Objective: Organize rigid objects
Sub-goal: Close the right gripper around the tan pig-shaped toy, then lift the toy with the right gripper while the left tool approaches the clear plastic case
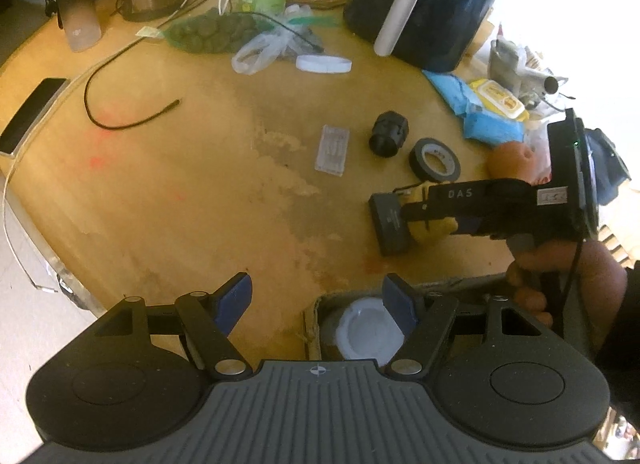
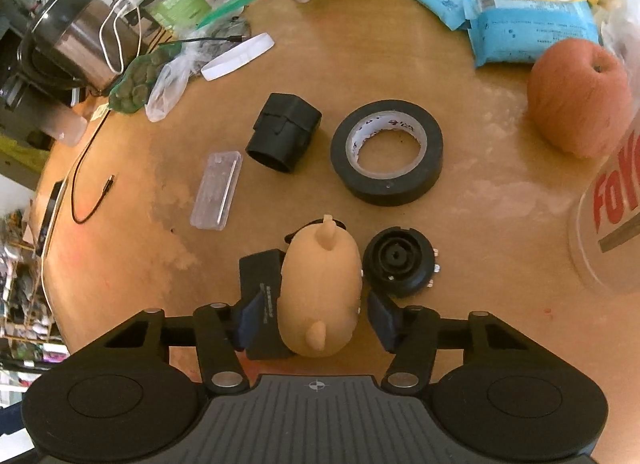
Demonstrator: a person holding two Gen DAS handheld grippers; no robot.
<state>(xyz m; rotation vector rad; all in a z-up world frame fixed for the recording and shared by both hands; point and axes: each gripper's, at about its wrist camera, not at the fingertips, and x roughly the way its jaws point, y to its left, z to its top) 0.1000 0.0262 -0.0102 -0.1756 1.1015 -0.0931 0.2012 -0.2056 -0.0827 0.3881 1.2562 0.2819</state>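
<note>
The tan toy animal (image 2: 320,288) sits right between the right claw's (image 2: 307,316) two blue pads, lying on its side with a stubby leg poking up, and the jaws stand apart around it: the right pad shows a sliver of gap, while the left pad (image 2: 251,318) is pressed against a black box (image 2: 262,284) lying flush along the toy's left flank, so no clamp on the toy itself. Just right of the toy, ahead of the right pad, lies a round black knob part (image 2: 400,262), close beside the toy. Farther ahead of the claw, the roll of black tape (image 2: 387,152) lies flat, with a black cylindrical sleeve (image 2: 285,132) to its left and a clear plastic case (image 2: 218,189) left again. Off to the far right ahead sits an apple (image 2: 578,98), near blue wipe packs (image 2: 528,30). Over to the left claw (image 1: 316,302): wide open, holding nothing, hovering at the near edge of the counter (image 1: 180,204), with a white lid (image 1: 368,330) in a box below its right pad (image 1: 398,304). From there the right claw shows off to the right, low over the toy.
</note>
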